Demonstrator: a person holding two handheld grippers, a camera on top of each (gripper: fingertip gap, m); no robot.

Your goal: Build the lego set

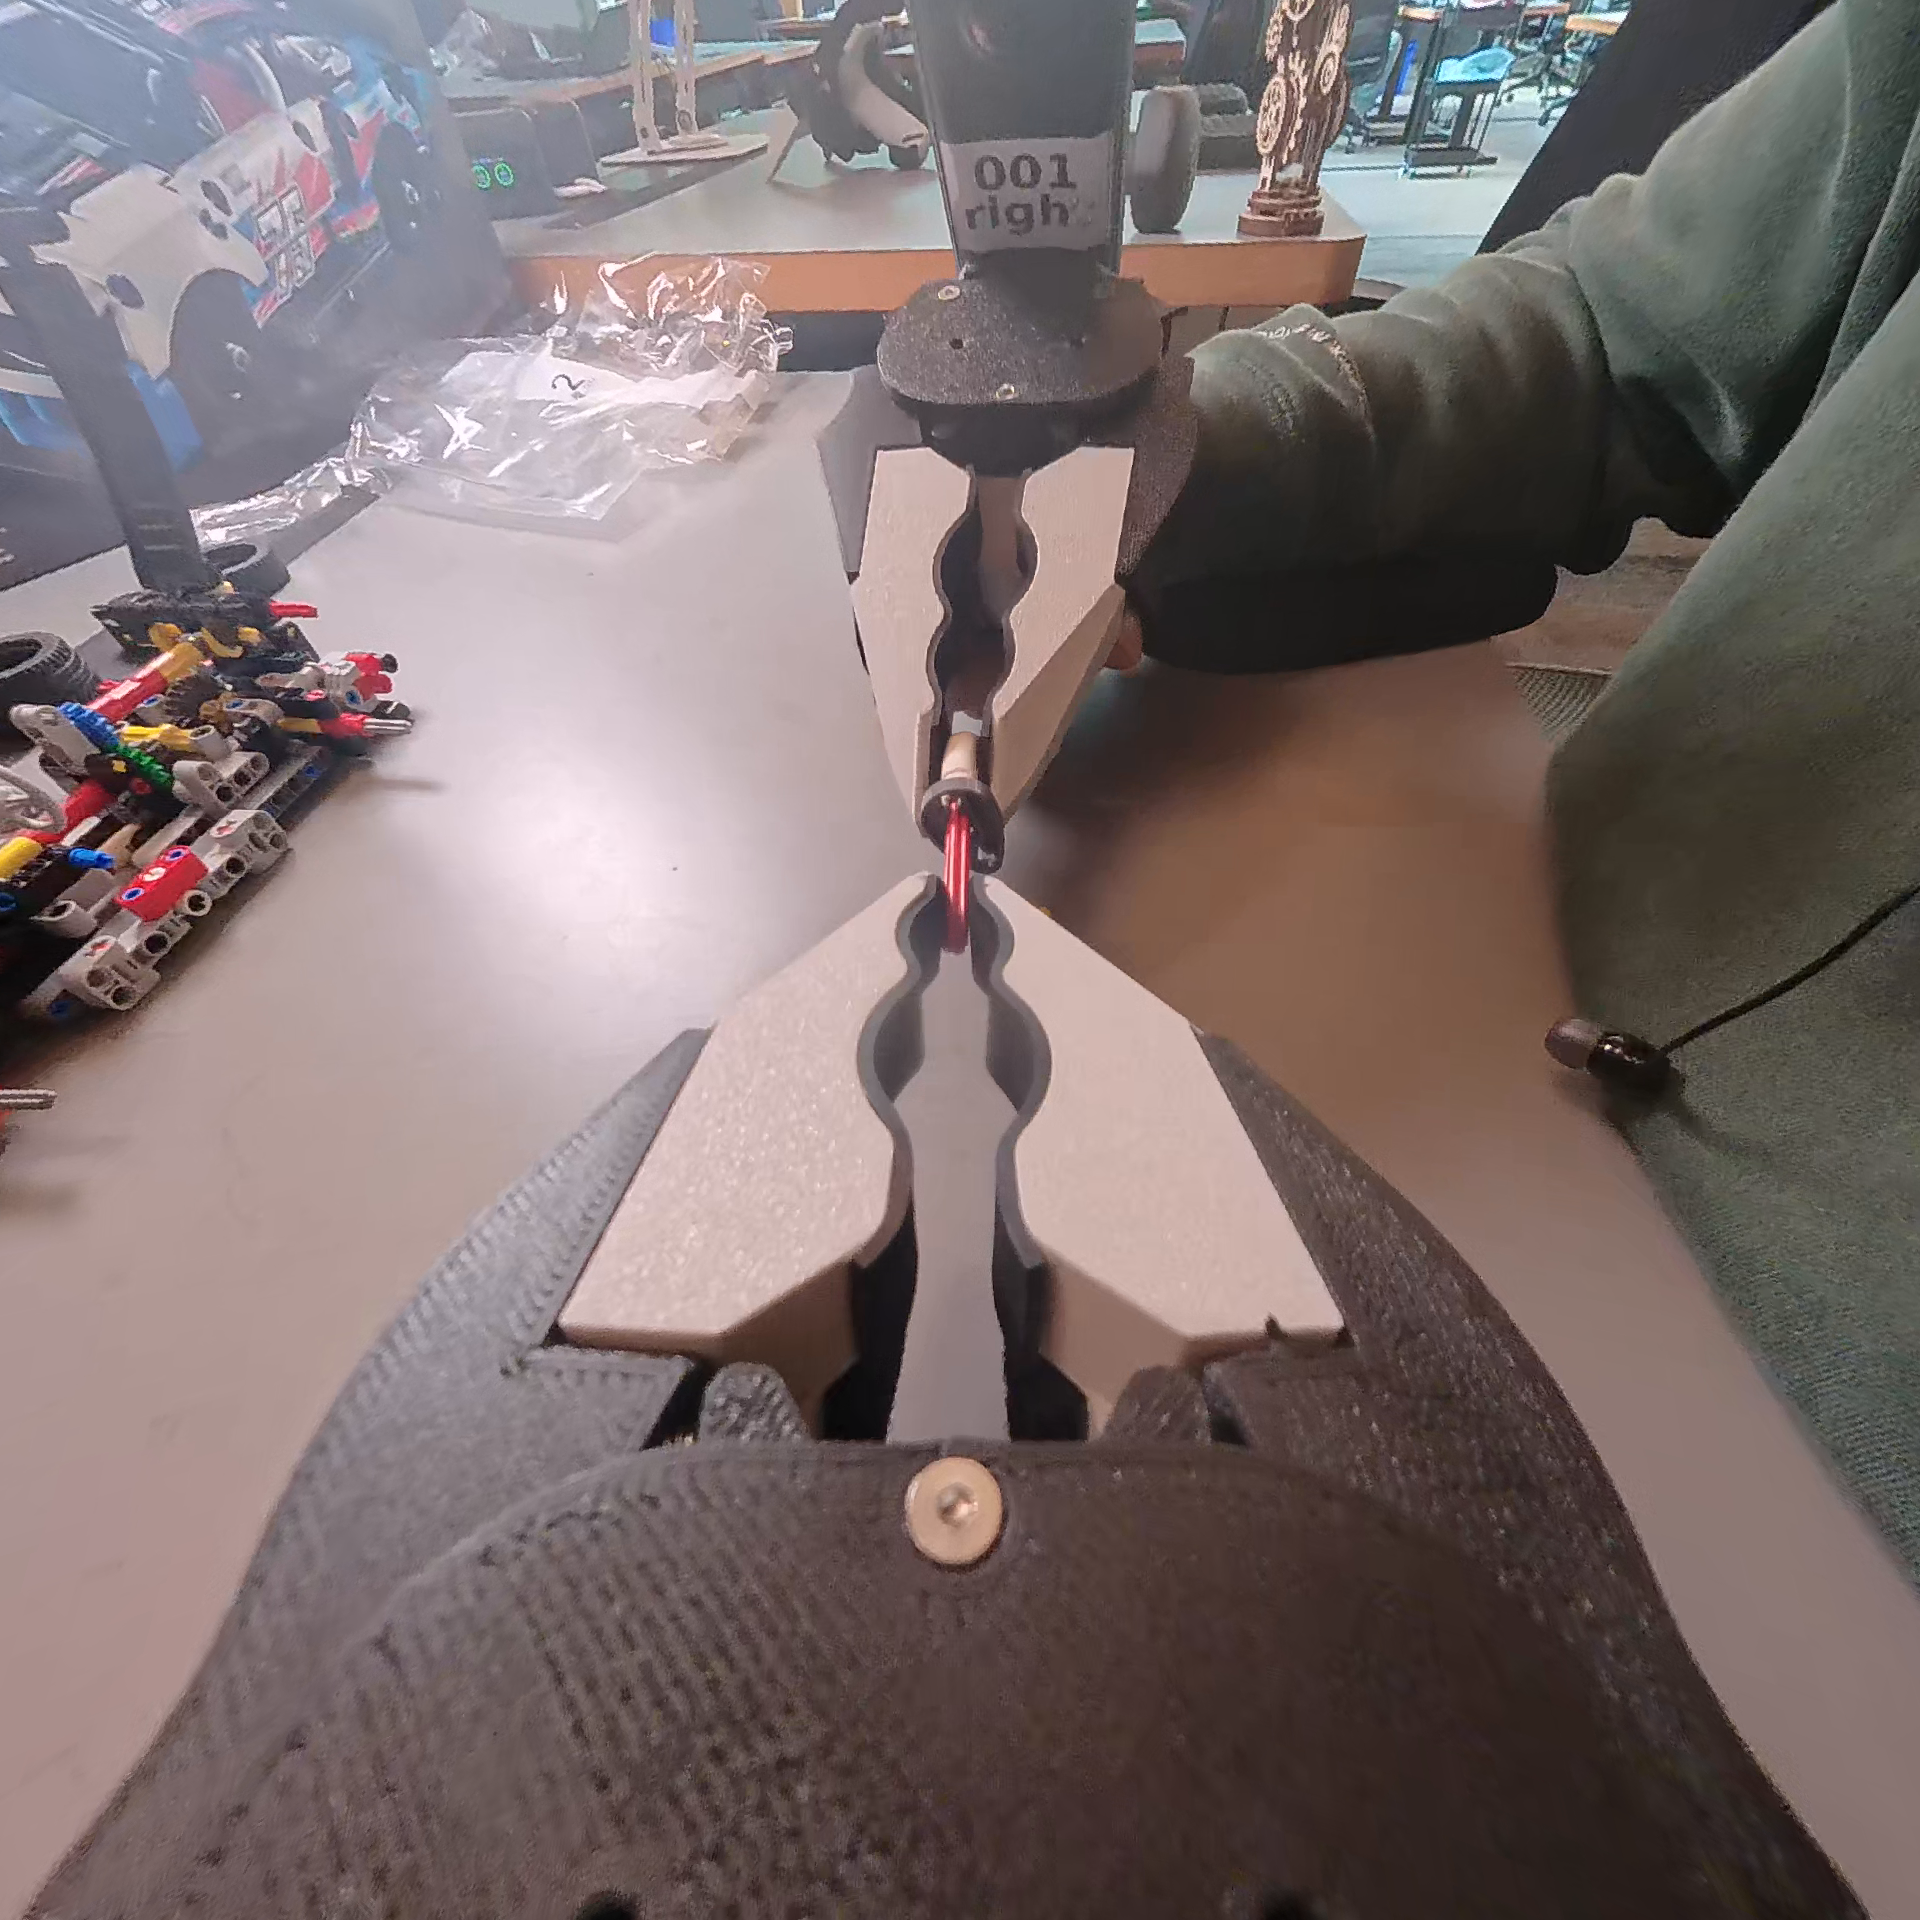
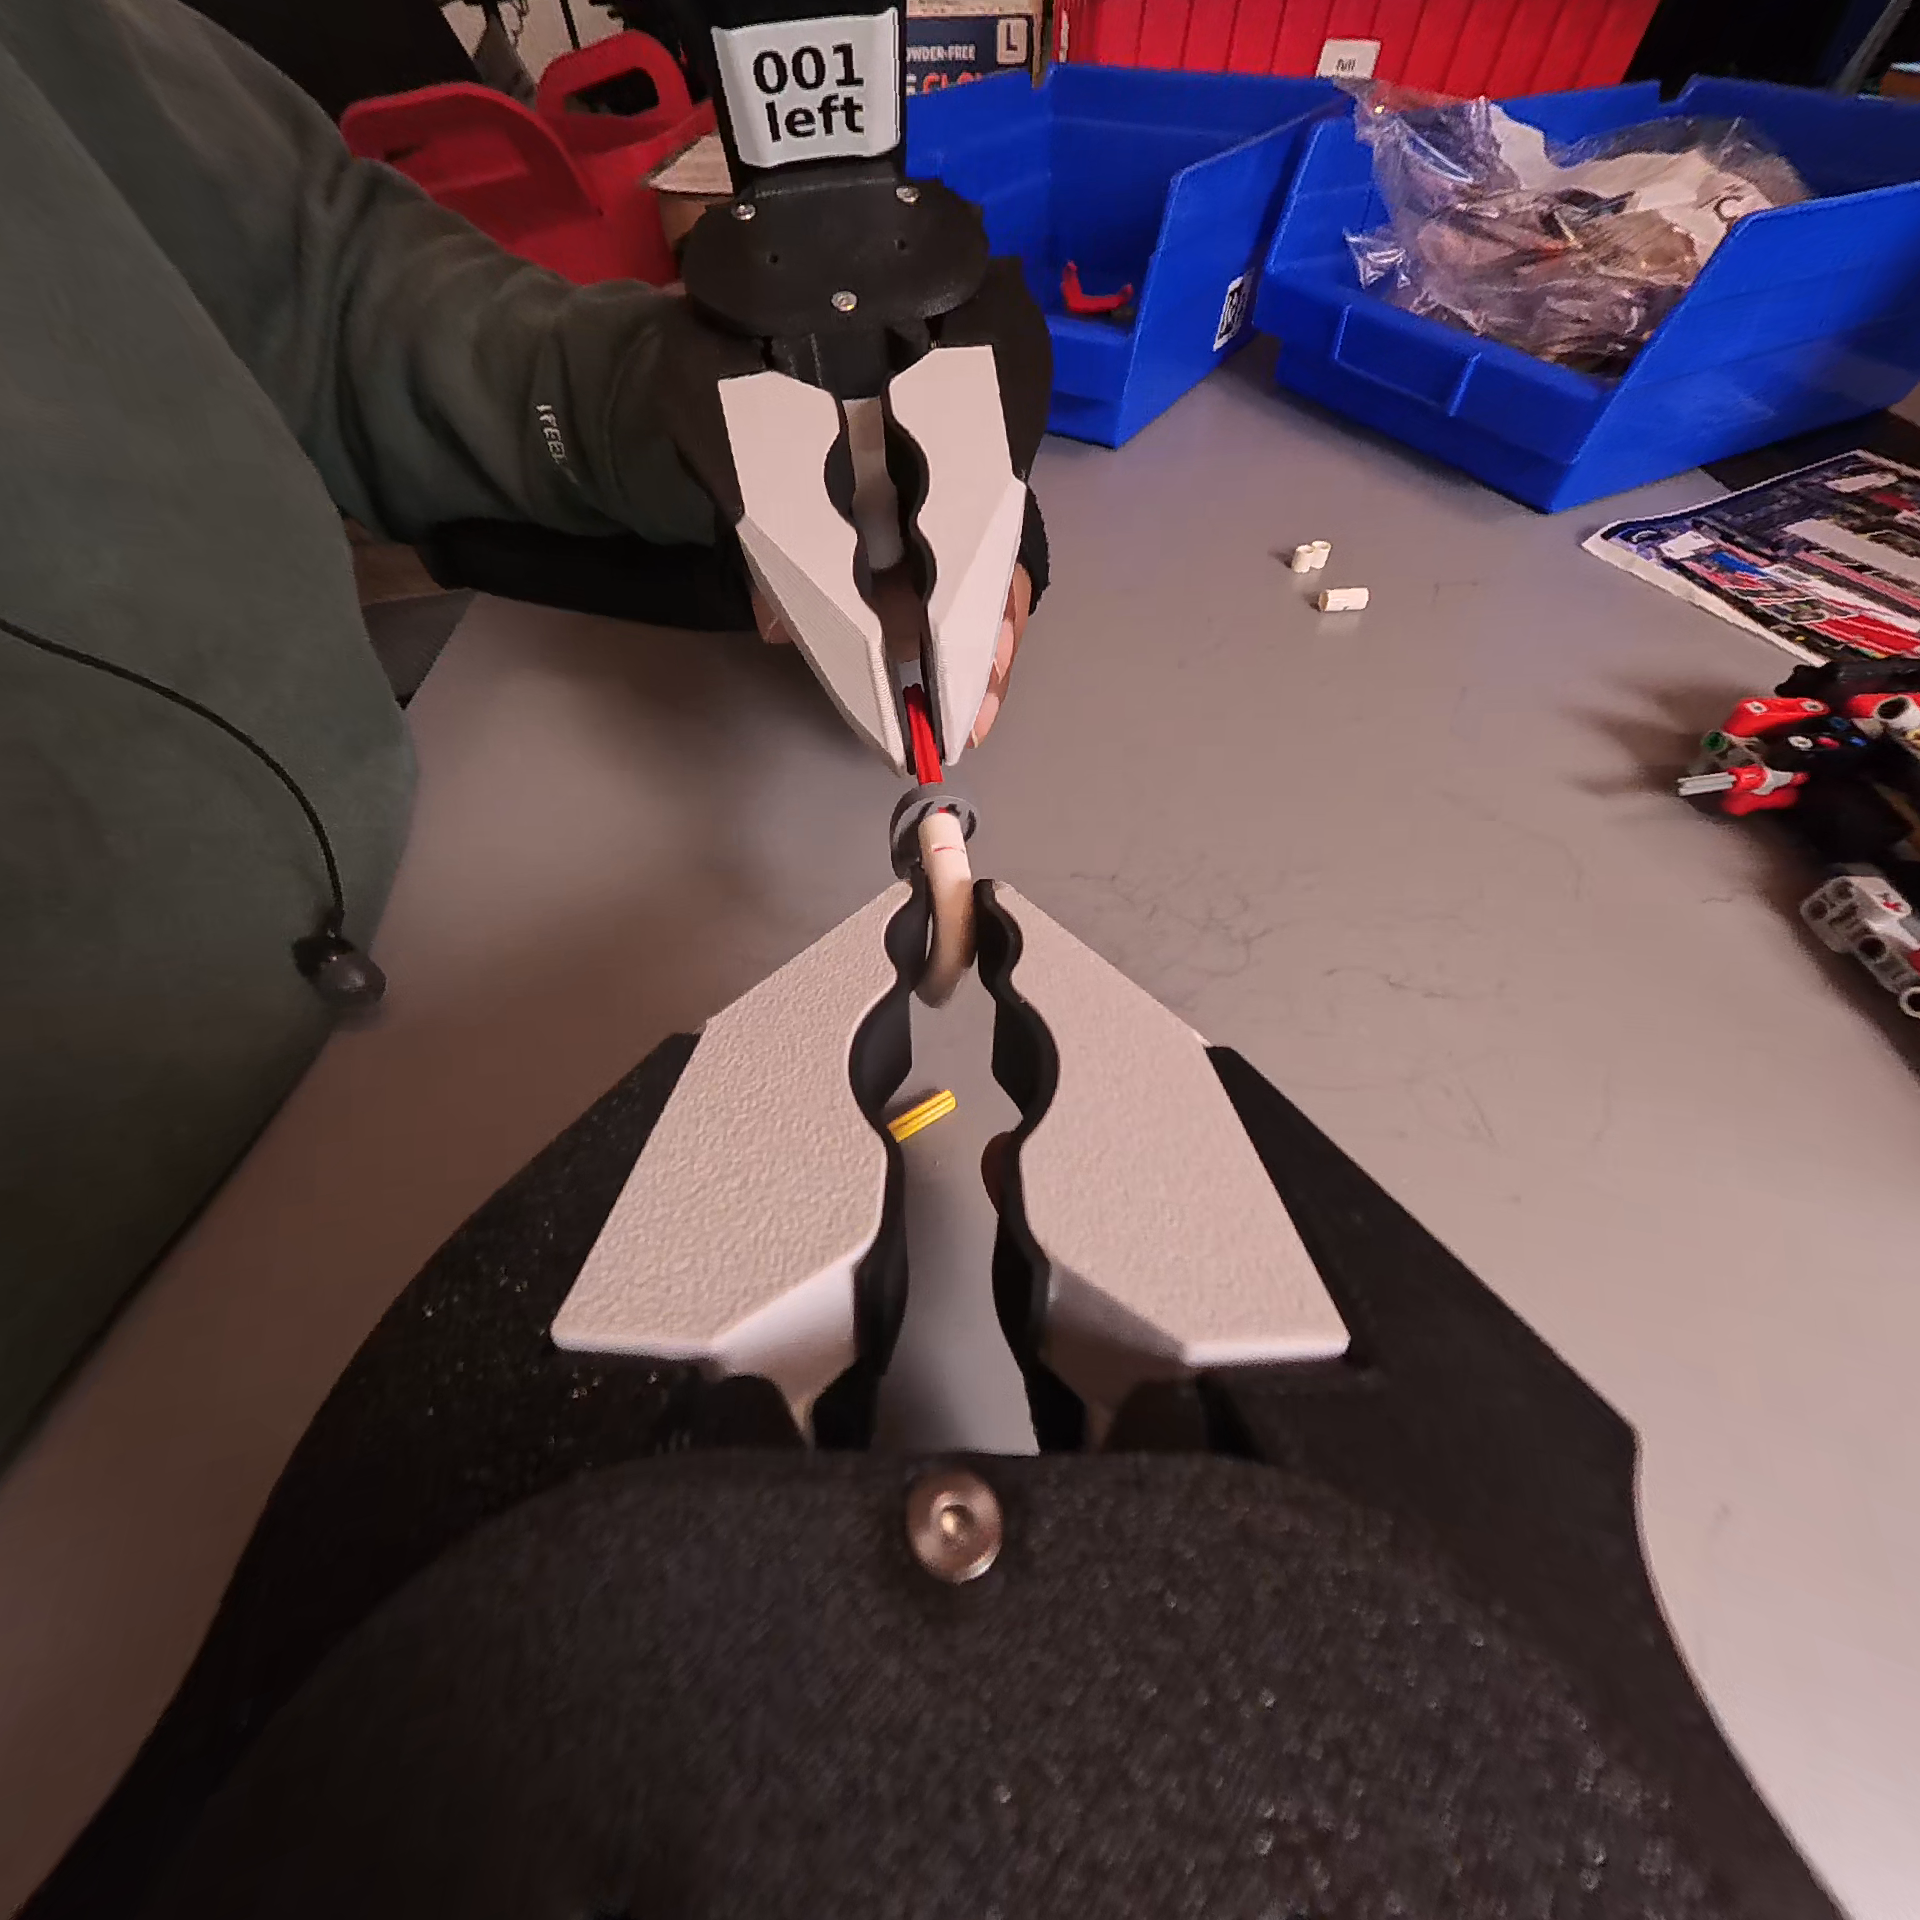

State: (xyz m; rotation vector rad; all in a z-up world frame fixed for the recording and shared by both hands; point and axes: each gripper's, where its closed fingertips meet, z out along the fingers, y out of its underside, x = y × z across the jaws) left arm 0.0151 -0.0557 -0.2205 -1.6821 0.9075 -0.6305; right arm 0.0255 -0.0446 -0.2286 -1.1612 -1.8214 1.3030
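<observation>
My left gripper [image 1: 957, 902] is shut on a thin red axle [image 1: 956, 883], which sticks out past its tips. My right gripper [image 2: 945, 906] is shut on a cream tube-shaped piece [image 2: 948, 920] with a grey ring [image 2: 928, 821] at its far end. The two grippers face each other tip to tip above the grey table [image 1: 582, 935]. The red axle [image 2: 923, 743] meets the grey ring [image 1: 964, 812], and its end sits inside the ring. The right gripper [image 1: 961, 790] shows in the left wrist view, and the left gripper [image 2: 920, 764] in the right wrist view.
A pile of building-brick parts [image 1: 156, 790] and clear plastic bags [image 1: 561, 416] lie to the left. Blue bins [image 2: 1610, 312], small white pieces [image 2: 1330, 579], a booklet [image 2: 1787, 551], more brick parts [image 2: 1818, 748] and a yellow piece [image 2: 921, 1114] show in the right wrist view. Green sleeves [image 1: 1507, 436] flank both grippers. My left and right fingertips are right by each other.
</observation>
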